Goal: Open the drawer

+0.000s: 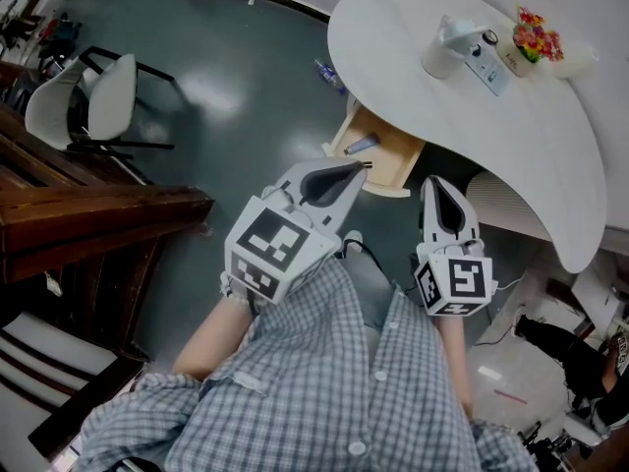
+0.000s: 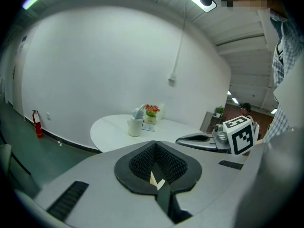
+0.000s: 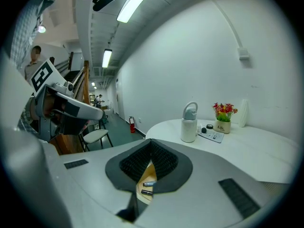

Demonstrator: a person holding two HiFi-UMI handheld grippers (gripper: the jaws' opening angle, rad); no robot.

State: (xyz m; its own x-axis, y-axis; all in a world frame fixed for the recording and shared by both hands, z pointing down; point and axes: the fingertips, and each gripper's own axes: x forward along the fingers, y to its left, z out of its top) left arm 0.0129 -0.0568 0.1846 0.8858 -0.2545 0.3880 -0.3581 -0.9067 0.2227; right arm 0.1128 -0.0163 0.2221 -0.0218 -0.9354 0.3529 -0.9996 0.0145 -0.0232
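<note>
A light wooden drawer stands pulled out from under the round white table, with a small dark pen-like item lying in it. My left gripper is shut and holds nothing, its tips just in front of the drawer's near edge. To its right my right gripper is also shut and holds nothing, a little off the drawer's right corner. In the right gripper view the closed jaws leave a slit through which the drawer's inside shows. The left gripper view shows its own closed jaws.
On the table stand a white jug, a flower pot and a flat card. A white chair is on the grey floor at the left, with dark wooden furniture nearer. The person's checked shirt fills the foreground.
</note>
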